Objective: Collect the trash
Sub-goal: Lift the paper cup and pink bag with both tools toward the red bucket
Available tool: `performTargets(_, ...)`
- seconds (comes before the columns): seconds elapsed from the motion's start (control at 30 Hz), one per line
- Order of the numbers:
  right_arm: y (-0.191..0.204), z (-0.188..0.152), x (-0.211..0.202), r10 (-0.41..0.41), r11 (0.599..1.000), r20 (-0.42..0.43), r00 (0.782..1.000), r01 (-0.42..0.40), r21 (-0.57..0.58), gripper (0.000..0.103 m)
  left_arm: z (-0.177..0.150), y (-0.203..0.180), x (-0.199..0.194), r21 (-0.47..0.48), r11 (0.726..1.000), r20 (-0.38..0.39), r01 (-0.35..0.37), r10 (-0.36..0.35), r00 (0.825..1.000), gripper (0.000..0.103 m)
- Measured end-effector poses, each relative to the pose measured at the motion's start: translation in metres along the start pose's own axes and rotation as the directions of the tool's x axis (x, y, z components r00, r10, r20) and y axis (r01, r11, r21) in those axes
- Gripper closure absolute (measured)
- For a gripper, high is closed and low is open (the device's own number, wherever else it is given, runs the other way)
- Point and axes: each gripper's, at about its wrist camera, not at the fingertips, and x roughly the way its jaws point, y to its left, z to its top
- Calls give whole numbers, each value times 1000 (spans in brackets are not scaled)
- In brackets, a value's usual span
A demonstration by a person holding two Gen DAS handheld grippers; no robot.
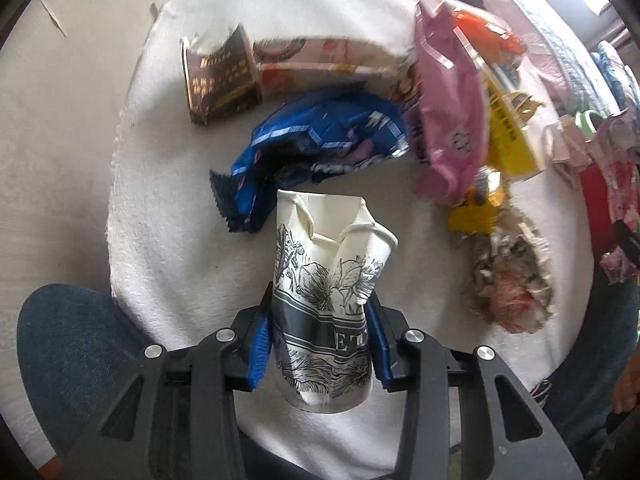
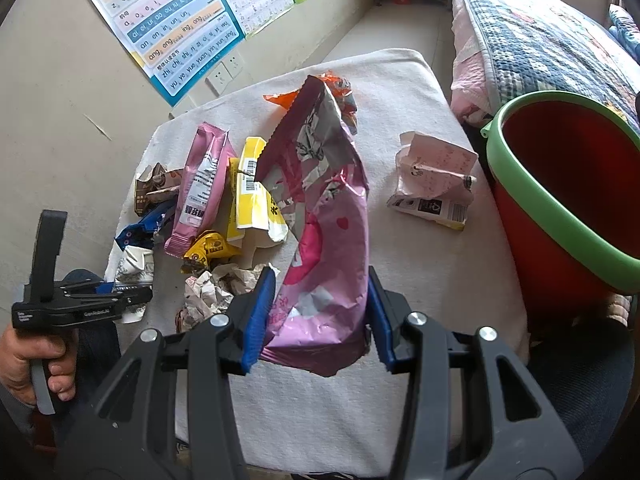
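On the towel-covered tabletop (image 1: 168, 264), left hand-held gripper (image 1: 318, 344) clamps the crushed cup (image 1: 324, 292); right hand-held gripper (image 2: 318, 320) grips the pink bag (image 2: 324, 240), bucket (image 2: 560, 216) next

Crushed floral paper cup (image 1: 324, 300) upright; crumpled pink bag (image 2: 324, 248), perhaps foil.

Crushed paper cup (image 1: 326, 304): letters "ET" on its dark band. Wall poster (image 2: 160, 24) above the cup: pinyin syllables "ang eng ing ong", "zhi chi shi".
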Motion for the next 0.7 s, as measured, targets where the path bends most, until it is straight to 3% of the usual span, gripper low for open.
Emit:
performTargets(0.43, 1, 5, -14, 4, 1000, 35, 999, -4, 4, 59, 11, -41, -76, 91, 994, 156, 60, -74, 985, 65)
performTargets(0.7, -6, 13, -31, -9, 1000, 79, 997, 7, 25, 60, 30, -85, -88, 149, 984, 200, 92, -122, 972, 65)
